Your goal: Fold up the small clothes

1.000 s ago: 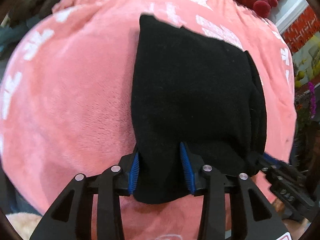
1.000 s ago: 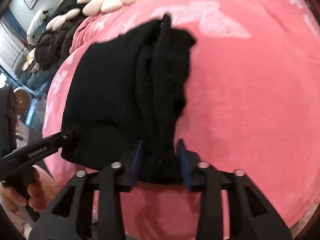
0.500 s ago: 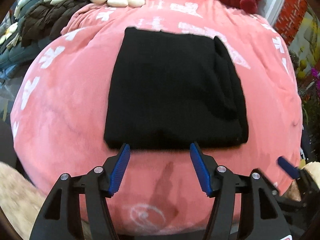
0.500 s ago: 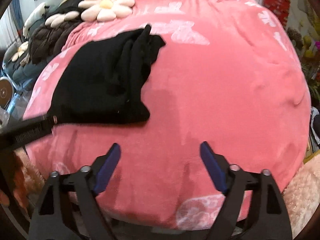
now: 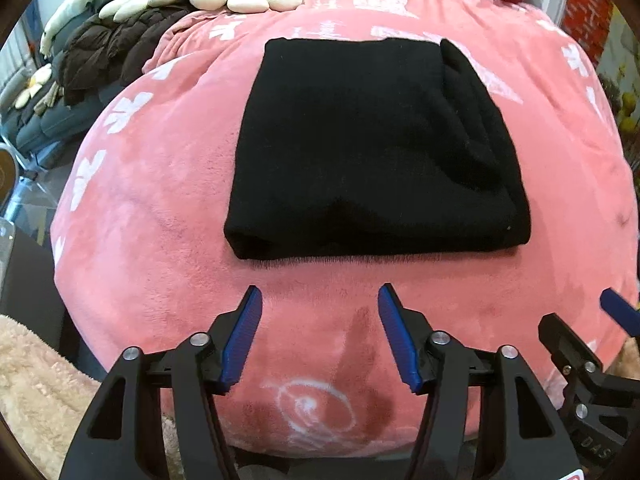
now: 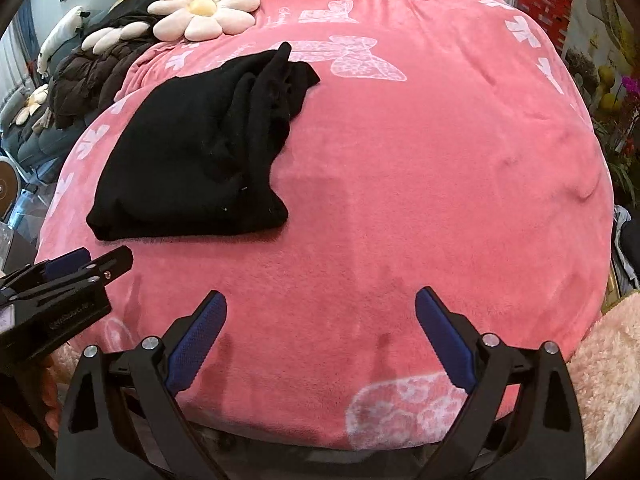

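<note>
Both tongs hover over the pink blanket (image 5: 168, 200) with nothing between their blue pads. My left tongs (image 5: 320, 328) stand apart and are closing a little; my right tongs (image 6: 320, 344) are spread wide and opening. Just beyond the left tongs lies the folded black garment (image 5: 360, 152), flat on the blanket. Farther off rests a daisy cushion (image 6: 204, 8).

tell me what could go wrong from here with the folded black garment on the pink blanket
1. The black garment has loose bunched layers along its right side, with a corner poking out at the far end; these might slump and spoil the fold.
2. It rests on a soft, rounded pink blanket, so it may slide or sag if nudged.
3. The left hand-held gripper, jaws closing on nothing, sits just short of the near edge and could snag it.
</note>
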### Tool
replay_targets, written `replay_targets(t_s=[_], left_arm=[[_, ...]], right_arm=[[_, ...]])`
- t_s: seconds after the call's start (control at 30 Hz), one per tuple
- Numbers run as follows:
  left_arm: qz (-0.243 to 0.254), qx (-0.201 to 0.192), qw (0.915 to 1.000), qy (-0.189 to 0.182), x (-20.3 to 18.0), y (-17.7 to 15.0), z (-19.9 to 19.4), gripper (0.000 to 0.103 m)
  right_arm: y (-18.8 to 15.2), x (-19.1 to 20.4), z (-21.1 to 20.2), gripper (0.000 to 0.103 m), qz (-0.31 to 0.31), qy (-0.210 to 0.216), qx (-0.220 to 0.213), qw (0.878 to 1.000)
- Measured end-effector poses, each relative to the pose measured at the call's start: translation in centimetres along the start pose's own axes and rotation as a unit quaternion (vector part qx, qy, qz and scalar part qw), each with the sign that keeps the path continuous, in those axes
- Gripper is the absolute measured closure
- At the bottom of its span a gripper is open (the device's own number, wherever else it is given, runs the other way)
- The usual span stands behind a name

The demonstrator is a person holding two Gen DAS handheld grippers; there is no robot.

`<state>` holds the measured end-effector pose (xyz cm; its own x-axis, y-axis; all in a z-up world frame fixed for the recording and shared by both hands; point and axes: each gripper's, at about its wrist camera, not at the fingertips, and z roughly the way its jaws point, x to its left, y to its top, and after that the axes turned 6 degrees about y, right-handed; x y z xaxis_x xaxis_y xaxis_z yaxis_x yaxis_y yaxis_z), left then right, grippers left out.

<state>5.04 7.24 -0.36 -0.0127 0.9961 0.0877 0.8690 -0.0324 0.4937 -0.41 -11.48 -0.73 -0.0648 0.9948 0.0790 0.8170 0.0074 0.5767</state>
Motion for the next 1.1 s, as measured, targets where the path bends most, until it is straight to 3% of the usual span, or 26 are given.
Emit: replay_targets(t_s=[0.07,0.27,0.67,0.73,0.87,1.1], left_arm=[[0.002,0.001,1.0000,0.002,-0.1,-0.1,0.1,0.056],[-0.008,0.002,0.9999,0.015,0.2,-0.2,0.2,0.056],[0.021,-0.004,0.9995,0.022,-1.0,-0.3,0.1,0.055],[0.023,-0.004,0.9995,0.023,-1.2,-0.3,0.0,0.053],[0.027,-0.009,0.9992,0.029,-1.4,-0.3,-0.2,0.033],[0.026,-0.014,0.9992,0.027,-1.4,-0.4,-0.4,0.033]], right_arm=[[0.0,0.0,0.2,0.008,-0.007,-0.006,0.003,1.000],[-0.1,0.4,0.6,0.007,-0.016,-0.016,0.013,1.000],[-0.2,-0.4,0.7,0.006,-0.003,-0.014,0.013,1.000],[-0.2,-0.4,0.8,0.006,-0.003,-0.014,0.014,1.000],[-0.2,-0.4,0.8,0.006,-0.004,-0.014,0.013,1.000],[-0.2,-0.4,0.8,0.006,-0.004,-0.014,0.014,1.000]])
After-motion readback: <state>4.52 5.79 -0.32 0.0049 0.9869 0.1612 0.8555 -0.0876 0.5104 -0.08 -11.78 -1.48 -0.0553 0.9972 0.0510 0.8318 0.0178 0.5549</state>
